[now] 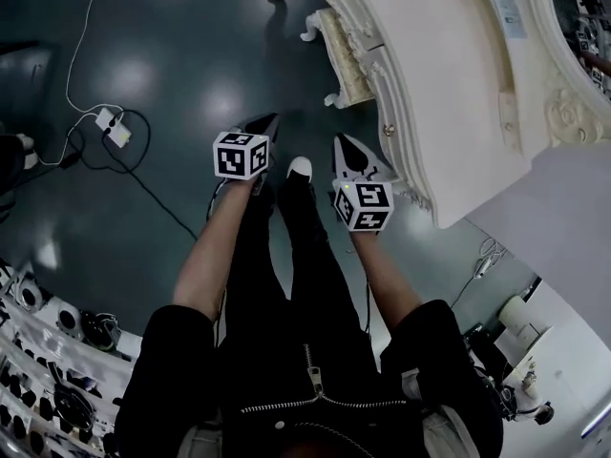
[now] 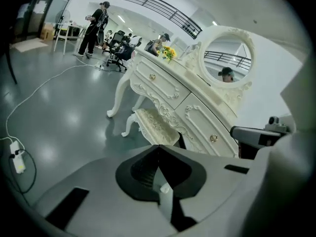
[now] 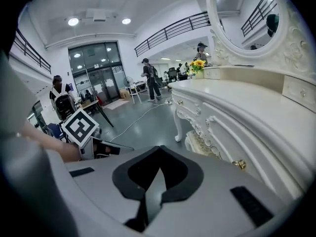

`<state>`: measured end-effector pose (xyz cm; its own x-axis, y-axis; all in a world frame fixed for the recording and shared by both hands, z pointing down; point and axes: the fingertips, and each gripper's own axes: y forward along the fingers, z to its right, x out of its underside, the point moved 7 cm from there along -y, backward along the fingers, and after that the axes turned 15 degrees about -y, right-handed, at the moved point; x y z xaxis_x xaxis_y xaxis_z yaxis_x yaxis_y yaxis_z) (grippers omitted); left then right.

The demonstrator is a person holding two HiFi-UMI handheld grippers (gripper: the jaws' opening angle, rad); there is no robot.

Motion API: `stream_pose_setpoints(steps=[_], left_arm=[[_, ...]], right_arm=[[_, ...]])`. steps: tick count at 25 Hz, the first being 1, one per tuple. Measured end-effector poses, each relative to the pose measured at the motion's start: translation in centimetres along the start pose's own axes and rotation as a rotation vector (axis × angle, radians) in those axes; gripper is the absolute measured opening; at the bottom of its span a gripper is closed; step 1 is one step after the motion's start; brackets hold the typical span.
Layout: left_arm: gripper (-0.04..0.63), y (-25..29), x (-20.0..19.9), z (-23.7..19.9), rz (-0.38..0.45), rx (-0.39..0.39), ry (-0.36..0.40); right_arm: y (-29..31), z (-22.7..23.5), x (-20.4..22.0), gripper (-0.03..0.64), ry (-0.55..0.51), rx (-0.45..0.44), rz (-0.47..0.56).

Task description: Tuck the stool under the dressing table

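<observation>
The white carved dressing table (image 1: 449, 84) fills the upper right of the head view, with its oval mirror (image 2: 228, 58) above it. The cream stool (image 1: 342, 57) stands under the table's front edge; its seat (image 2: 157, 126) and one curved leg stick out. Both grippers hang in the air in front of the person, apart from the stool. My left gripper (image 1: 267, 122) is shut with nothing between its jaws, which meet at their tips (image 2: 158, 146). My right gripper (image 1: 344, 143) is likewise shut and empty (image 3: 159, 147), close to the table's edge.
A white power strip (image 1: 115, 128) with cables lies on the dark floor to the left. The person's shoe (image 1: 300, 168) is between the grippers. Racks of equipment (image 1: 48, 351) stand at the lower left. People and office chairs (image 2: 118, 51) are far back in the room.
</observation>
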<state>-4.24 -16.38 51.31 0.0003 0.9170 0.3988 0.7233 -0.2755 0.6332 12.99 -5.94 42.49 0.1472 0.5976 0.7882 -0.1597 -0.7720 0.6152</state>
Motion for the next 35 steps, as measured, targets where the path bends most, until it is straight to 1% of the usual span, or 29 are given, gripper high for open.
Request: stream_pose_setpoints(steps=[4, 8, 14, 18, 22, 25, 27, 30, 35], left_arm=[[0.021, -3.1, -0.8, 0.5, -0.001, -0.041, 0.026], [0.021, -6.4, -2.3, 1.8, 0.029, -0.055, 0.053], [0.021, -11.1, -7.2, 5.6, 0.133, -0.048, 0.127], [0.021, -14.8, -11.1, 9.0, 0.226, -0.038, 0.195], [0.021, -18.5, -14.0, 11.7, 0.303, -0.034, 0.255], [0.021, -20.8, -16.3, 13.1, 0.358, -0.019, 0.289], [0.021, -21.8, -17.6, 14.1, 0.384, -0.008, 0.315], [0.021, -22.6, -18.4, 15.4, 0.402, 0.017, 0.343], [0.021, -22.8, -20.1, 18.8, 0.419, 0.111, 0.405]], right_arm=[[-0.9, -0.6, -1.6, 0.006, -0.006, -0.010, 0.001], [-1.7, -1.0, -4.0, 0.006, -0.063, -0.037, 0.021], [-3.7, 0.0, -9.5, 0.006, -0.096, -0.025, 0.100], [-5.6, 0.1, -14.6, 0.006, -0.161, -0.035, 0.189], [-7.4, 0.1, -19.4, 0.006, -0.186, -0.040, 0.287], [-8.0, 0.1, -22.5, 0.006, -0.214, -0.031, 0.336], [-8.4, 0.3, -23.9, 0.006, -0.224, -0.018, 0.360], [-9.4, 0.6, -24.5, 0.006, -0.233, 0.012, 0.376], [-12.0, 2.1, -25.2, 0.006, -0.229, 0.100, 0.404]])
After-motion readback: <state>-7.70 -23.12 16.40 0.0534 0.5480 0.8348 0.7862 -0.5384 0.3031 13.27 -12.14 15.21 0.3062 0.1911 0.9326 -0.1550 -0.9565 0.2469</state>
